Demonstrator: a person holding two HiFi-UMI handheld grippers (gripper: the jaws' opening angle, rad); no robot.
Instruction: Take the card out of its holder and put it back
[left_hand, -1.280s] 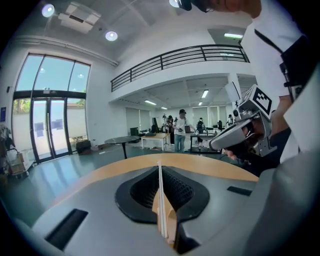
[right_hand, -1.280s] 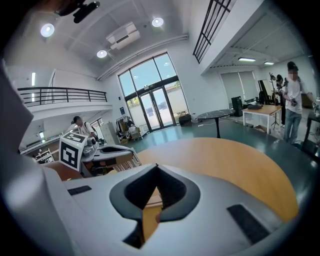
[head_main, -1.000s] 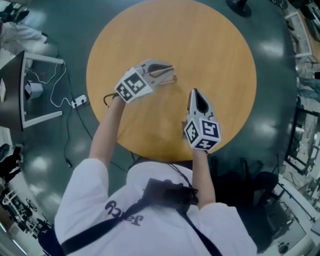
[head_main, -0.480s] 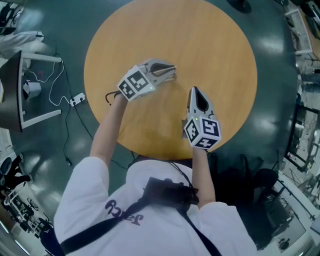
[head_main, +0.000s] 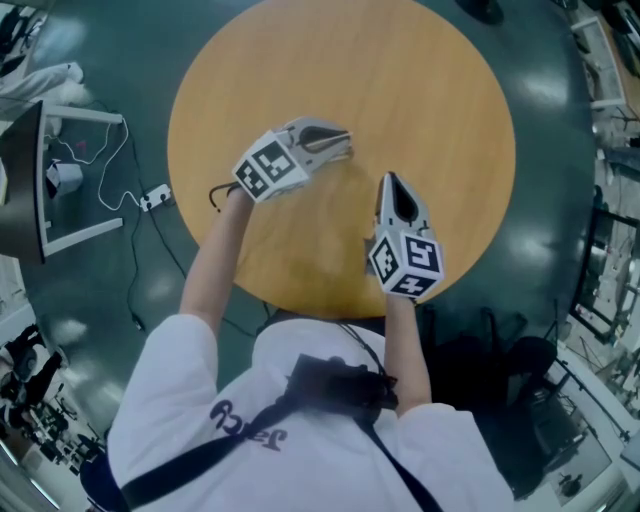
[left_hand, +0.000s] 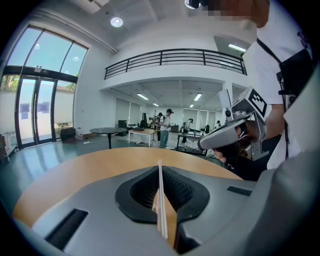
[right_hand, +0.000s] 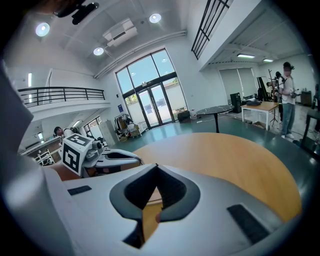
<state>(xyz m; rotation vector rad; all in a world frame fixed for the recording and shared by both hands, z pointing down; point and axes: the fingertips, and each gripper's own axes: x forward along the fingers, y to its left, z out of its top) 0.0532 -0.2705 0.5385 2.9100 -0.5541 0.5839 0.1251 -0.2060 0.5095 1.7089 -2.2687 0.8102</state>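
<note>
over the round table (head_main: 450, 120), your left gripper (left_hand: 159, 167) clamps the thin card (left_hand: 161, 207) edge-on, likely to steady it; your right gripper (right_hand: 156, 166) waits nearby, pinched together, empty.

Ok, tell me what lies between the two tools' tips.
Only bare tabletop, by the head view: nothing lies between the left tool, shut on the card, and the right tool.

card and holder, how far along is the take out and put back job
Done: nothing confirmable. The thin white-edged flat card piece shows only edge-on, so card and holder can't be told apart. In hand: the left gripper is shut on it over the round wooden table; the right gripper is shut, empty. Left: unclear.
</note>
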